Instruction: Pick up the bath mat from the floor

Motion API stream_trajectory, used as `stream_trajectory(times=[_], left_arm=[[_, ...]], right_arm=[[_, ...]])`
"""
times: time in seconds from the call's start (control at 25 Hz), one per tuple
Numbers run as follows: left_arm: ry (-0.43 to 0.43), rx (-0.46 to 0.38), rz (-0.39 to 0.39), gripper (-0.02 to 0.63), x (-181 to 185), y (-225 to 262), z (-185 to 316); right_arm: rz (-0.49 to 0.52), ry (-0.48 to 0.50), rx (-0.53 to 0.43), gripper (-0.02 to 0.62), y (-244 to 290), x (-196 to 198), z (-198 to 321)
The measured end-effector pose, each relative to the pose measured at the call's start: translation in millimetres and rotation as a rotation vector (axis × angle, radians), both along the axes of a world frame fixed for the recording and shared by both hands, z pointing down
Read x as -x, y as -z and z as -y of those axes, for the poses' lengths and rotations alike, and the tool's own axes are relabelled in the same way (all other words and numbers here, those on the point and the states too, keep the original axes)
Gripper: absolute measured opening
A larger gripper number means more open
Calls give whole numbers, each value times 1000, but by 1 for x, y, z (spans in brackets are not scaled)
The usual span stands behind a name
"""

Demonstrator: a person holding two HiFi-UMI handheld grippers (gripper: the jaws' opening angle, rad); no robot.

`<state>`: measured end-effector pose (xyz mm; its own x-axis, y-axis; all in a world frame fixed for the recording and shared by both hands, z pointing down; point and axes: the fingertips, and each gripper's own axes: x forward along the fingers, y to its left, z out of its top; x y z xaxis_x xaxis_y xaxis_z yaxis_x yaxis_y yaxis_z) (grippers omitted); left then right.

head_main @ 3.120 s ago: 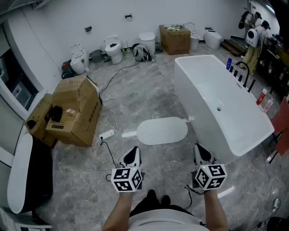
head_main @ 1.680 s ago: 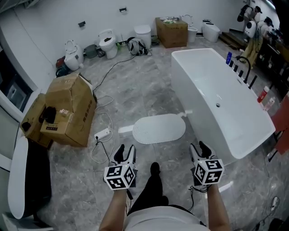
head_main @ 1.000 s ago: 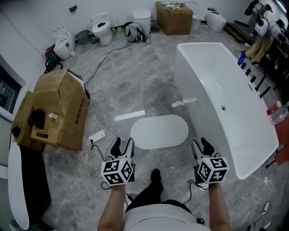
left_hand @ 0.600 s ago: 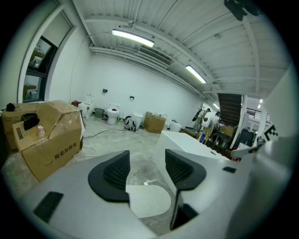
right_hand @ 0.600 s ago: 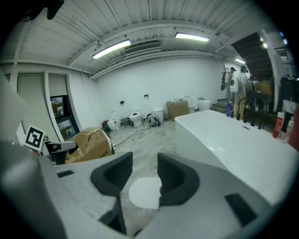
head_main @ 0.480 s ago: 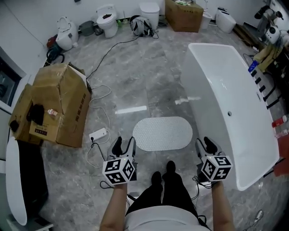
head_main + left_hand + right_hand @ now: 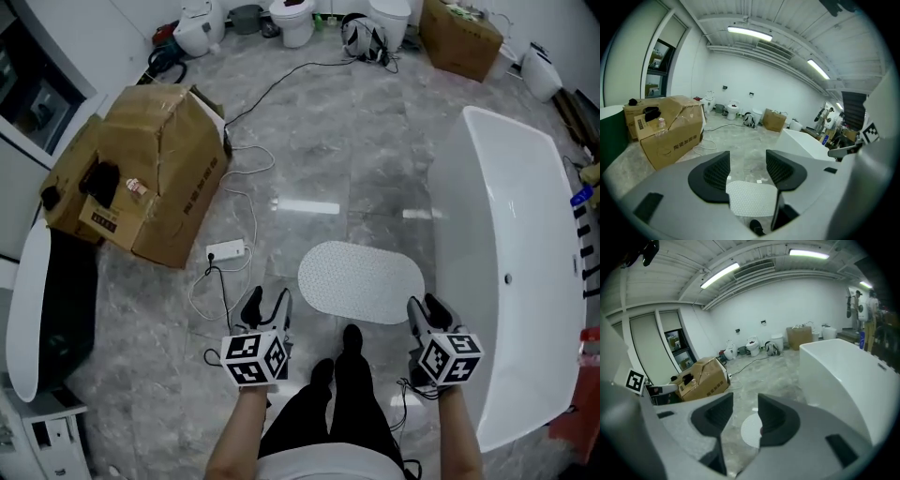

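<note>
A white oval bath mat (image 7: 362, 281) with a dotted surface lies flat on the grey marble floor, just ahead of the person's shoes. In the left gripper view the bath mat (image 7: 751, 198) shows low between the jaws; in the right gripper view the bath mat (image 7: 750, 430) is a pale patch. My left gripper (image 7: 266, 307) hovers open at the mat's near left, with nothing between its fingers. My right gripper (image 7: 426, 310) hangs open at the mat's near right corner, empty, close to the tub.
A white bathtub (image 7: 514, 262) runs along the right. A taped cardboard box (image 7: 141, 178) stands at the left, with a power strip (image 7: 228, 251) and loose cable between it and the mat. Toilets and another box (image 7: 457, 36) line the far wall.
The view has swung and advanced: the mat now lies nearer and right of centre. Both grippers have moved forward and down, staying open and empty at the mat's near side.
</note>
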<state>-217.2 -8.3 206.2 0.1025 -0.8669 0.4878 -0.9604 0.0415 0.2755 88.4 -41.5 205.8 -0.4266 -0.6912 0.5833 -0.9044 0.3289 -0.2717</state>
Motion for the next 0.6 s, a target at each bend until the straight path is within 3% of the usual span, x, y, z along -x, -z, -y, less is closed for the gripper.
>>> stream_trajectory(times=[0.28,0.6], left_arm=[[167,81,-2,235,19,-50,-1],[262,160,-17,239,19,-158,-2]], right_arm=[[27,206,79,167,-60,54,49],[23,383,153,166,-182,98,77]])
